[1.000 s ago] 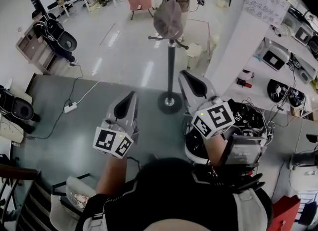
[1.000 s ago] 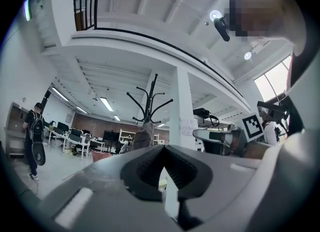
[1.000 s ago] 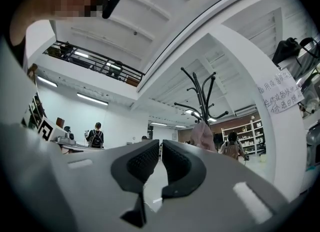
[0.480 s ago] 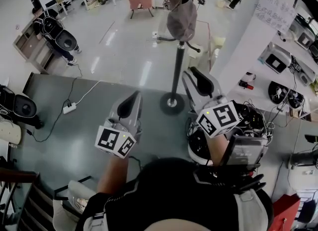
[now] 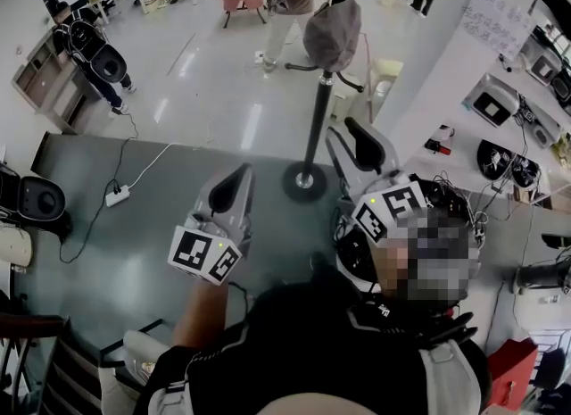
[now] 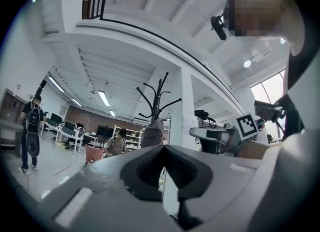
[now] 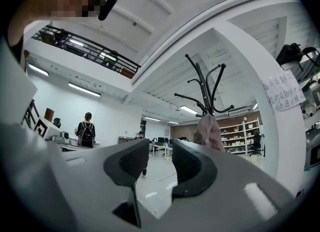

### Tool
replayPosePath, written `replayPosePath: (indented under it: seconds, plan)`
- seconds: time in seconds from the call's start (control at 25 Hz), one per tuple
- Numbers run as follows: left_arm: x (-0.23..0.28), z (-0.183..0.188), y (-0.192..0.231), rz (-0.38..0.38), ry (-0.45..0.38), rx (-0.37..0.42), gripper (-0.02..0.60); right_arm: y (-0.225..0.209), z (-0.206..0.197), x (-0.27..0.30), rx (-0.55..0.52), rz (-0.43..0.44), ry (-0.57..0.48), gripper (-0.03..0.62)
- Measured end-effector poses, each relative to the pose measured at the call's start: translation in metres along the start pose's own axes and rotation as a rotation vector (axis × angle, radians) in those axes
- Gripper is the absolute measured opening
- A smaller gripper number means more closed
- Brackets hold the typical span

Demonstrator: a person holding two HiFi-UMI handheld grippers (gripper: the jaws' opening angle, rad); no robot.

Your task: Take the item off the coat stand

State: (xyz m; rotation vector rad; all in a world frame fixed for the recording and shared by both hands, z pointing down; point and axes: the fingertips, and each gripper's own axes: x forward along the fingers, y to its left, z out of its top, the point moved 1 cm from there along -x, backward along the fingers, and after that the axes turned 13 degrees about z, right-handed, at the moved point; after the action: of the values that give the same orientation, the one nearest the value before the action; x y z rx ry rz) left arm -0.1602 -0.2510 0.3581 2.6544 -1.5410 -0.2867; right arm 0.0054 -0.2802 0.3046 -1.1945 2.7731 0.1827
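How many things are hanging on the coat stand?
1: a soft pinkish-grey item hangs near the top of the coat stand; the gripper views show nothing else on it.

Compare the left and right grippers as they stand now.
The left gripper has its jaws together; the right gripper has its jaws apart and opening. In the head view the left is held further back, the right further forward. Both are empty and point toward the coat stand.
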Motion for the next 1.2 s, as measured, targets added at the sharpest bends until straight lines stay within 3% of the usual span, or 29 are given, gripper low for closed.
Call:
replayPosePath:
  seconds: [0.44, 0.76, 1.2]
  plan:
    - [0.062, 0.002, 0.008, 0.030, -0.001, 0.020, 0.014, -0.059, -0.005, 0.031, 0.016, 0.011, -0.021, 0.166]
    - [0.114, 0.006, 0.013, 0.044, -0.016, 0.035, 0.014, -0.119, -0.005, 0.054, 0.014, -0.007, -0.038, 0.218]
    - [0.147, 0.010, 0.032, 0.092, -0.022, 0.054, 0.014, -0.173, -0.019, 0.094, 0.027, -0.035, -0.029, 0.245]
